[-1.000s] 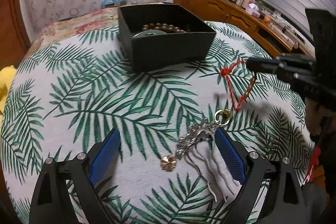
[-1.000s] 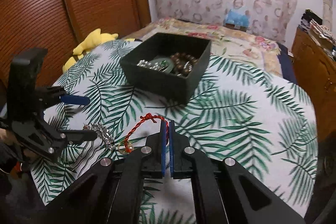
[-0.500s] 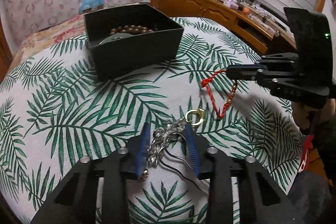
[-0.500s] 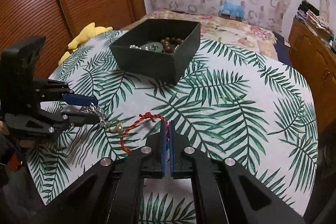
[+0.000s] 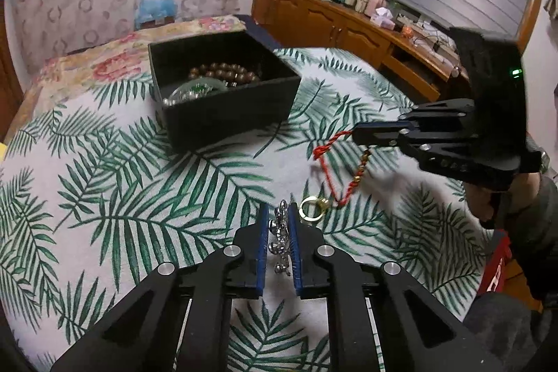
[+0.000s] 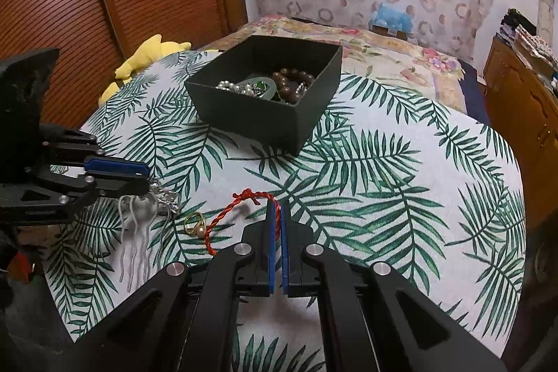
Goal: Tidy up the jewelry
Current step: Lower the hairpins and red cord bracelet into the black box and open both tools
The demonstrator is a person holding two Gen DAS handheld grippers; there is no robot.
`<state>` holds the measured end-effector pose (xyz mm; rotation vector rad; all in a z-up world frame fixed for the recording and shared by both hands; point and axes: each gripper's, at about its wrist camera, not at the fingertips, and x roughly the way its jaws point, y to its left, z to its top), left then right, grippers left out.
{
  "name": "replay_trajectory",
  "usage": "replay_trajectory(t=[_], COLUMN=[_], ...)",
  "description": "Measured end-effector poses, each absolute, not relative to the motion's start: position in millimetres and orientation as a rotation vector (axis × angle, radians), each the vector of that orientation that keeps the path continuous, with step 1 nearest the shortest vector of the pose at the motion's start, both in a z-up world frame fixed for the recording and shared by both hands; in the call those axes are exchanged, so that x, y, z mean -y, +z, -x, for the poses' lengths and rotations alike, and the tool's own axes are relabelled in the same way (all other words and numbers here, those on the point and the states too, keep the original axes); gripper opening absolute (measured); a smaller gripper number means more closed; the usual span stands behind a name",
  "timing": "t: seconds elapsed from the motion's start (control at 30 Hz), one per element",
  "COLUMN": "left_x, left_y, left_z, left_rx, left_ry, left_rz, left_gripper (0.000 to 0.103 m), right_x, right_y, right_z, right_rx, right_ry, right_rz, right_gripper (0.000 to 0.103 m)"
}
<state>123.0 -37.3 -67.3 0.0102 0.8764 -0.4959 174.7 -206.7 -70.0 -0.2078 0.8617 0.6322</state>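
Silver hair comb (image 5: 281, 234), red cord bracelet (image 6: 240, 210) gripped

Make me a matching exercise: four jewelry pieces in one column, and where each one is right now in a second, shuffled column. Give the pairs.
1. red cord bracelet
2. silver hair comb
3. gold ring
4. brown bead bracelet

A. inside the black box
B. pinched by the left gripper
C. lying free on the leaf-print cloth
D. pinched by the right gripper

Pairs: 1-D, 2-B, 3-C, 4-A
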Motion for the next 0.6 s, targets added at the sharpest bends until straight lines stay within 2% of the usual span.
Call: replay_trajectory(t=[0.6], left_x=[20.7], left_y=[-20.4], left_z=[-144.0], left_rx=[-0.694], left_ry=[-0.380], left_rz=[-0.057], left_gripper=[0.007], right_x=[207.0], right_y=[-26.9], right_z=[-190.6], right_rx=[-0.734], right_ry=[0.634], right_rz=[0.214], right_gripper=[0.003])
